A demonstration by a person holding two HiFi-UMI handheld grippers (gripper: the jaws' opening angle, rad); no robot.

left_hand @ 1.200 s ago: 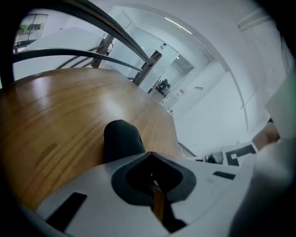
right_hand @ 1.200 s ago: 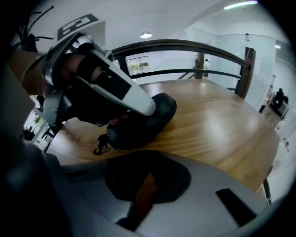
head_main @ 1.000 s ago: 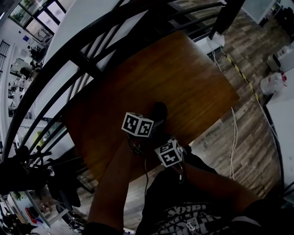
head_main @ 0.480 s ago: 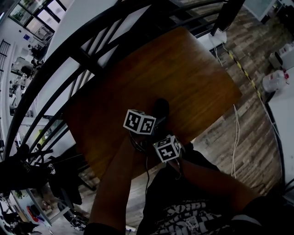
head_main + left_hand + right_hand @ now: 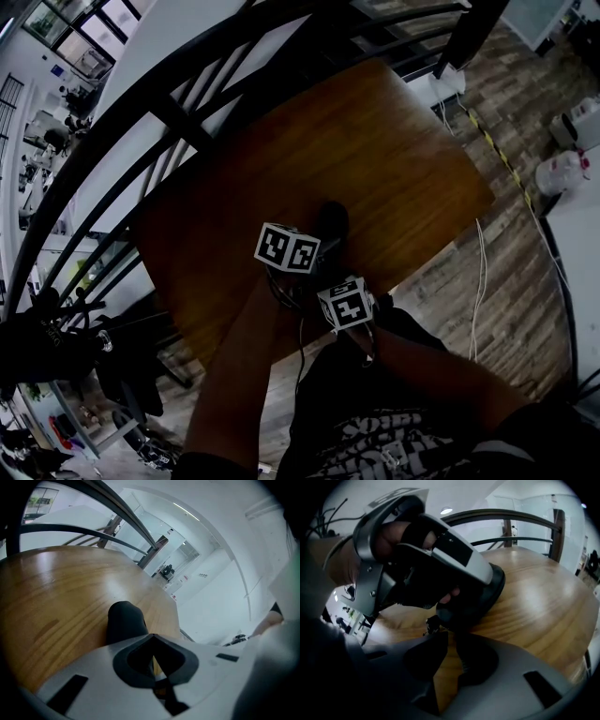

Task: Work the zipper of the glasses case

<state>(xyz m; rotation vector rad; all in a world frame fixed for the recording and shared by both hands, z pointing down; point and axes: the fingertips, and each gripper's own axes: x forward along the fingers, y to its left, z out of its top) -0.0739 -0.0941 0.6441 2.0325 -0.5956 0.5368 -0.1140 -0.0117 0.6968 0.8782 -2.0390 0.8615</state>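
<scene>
The black glasses case (image 5: 329, 223) lies on the wooden table (image 5: 394, 159), near its front edge. My left gripper (image 5: 317, 247) sits at the case's near end. In the left gripper view its jaws (image 5: 153, 656) stand closed to a thin slit, with the case (image 5: 123, 620) running out from under them. The right gripper view shows the left gripper (image 5: 443, 609) clamped on the case (image 5: 490, 590). My right gripper (image 5: 451, 641) has just been opening; nothing is between its jaws, only wood. The small zipper pull (image 5: 431, 624) lies just past its tips.
A dark curved railing (image 5: 178, 122) runs along the table's far and left sides. Beyond the right edge is plank flooring (image 5: 525, 309) with white cables and white containers (image 5: 561, 171). My forearms and lap fill the near side.
The right gripper's marker cube has rolled a little in place. The case and the left gripper have not moved.
</scene>
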